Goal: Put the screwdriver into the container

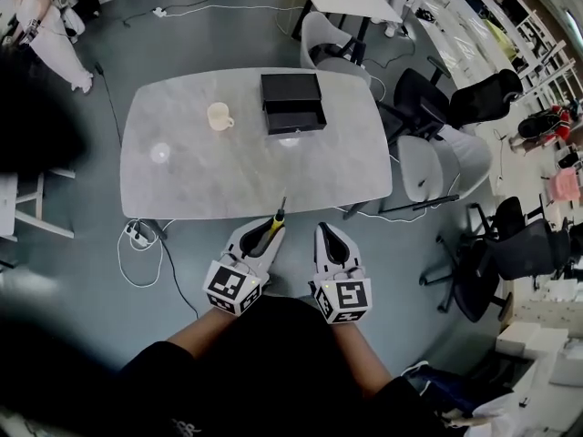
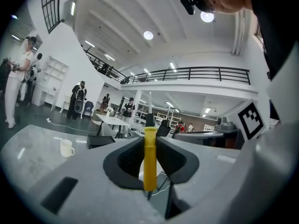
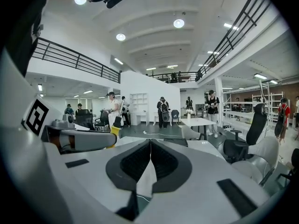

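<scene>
Container (image 1: 292, 103): a black box at the far middle of the table (image 1: 228, 176), its drawer pulled out toward the near side; the drawer's inside is dark and its contents cannot be made out. Cup (image 1: 219, 116): cream, upright, just left of the container and apart from it; contents not visible. Screwdriver (image 1: 271, 228): not in the container, well apart from it at the near side, clamped in the left gripper (image 1: 271, 229) by its yellow handle, shaft pointing far with the tip over the table's near edge. Right gripper (image 1: 330, 236): beside the left one on the right, off the table's near edge, jaws pressed together with nothing between them. The head view alone shows the drawer pulled out, a power strip (image 1: 138, 235) on the floor near left of the table, and chairs (image 1: 428, 167) along the table's right side. The left gripper view alone shows the handle seated between the two dark pads. The right gripper view alone shows its own jaws meeting, with people (image 3: 163, 110) standing in the far room
</scene>
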{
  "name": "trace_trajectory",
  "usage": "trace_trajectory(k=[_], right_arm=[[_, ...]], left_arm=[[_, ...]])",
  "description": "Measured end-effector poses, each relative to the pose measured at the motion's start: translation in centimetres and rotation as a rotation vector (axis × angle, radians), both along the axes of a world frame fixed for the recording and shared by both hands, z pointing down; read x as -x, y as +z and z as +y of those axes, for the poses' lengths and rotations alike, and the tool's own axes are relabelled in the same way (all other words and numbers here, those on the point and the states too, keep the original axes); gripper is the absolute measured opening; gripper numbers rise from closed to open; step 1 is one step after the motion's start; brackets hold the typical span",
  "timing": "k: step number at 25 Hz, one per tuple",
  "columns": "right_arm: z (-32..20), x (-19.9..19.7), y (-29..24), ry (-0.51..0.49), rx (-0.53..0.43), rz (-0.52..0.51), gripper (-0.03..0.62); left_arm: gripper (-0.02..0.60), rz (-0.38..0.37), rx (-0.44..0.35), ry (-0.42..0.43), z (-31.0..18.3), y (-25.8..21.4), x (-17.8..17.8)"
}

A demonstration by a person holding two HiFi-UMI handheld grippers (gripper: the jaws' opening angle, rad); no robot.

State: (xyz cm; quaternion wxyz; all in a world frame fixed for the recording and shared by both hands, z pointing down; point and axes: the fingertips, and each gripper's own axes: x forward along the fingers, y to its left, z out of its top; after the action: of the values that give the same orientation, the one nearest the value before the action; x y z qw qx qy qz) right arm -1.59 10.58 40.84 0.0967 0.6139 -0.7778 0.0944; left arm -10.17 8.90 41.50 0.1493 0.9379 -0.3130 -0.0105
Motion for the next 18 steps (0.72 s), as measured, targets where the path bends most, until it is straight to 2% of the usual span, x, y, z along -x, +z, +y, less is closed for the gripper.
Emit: trace_trajectory(k=[5,10,14,18], right_arm=[[-1.8,-0.6,0.6,0.024,0.020,0.003,0.012],[-4.2,-1.5,2.5,0.036,0.043,-0.031,0.012],[-7.1,-1.3,3.6,0.005,0.042,-0.062,0.012],[-10.7,-0.3,4.1,-0.072,0.051,-0.089,0.012]], left_arm=[[0.087,-0.004,0.013,-0.011,-2.6,0.7,0.7],[0.087,-0.015,0.050,-0.013,-4.8,2.3,-0.1],[0.087,-0.040,0.066,-0.010,-7.1,2.8,-0.8],[0.087,-0.062,0.076,-0.065,-10.5,2.9,-0.9]])
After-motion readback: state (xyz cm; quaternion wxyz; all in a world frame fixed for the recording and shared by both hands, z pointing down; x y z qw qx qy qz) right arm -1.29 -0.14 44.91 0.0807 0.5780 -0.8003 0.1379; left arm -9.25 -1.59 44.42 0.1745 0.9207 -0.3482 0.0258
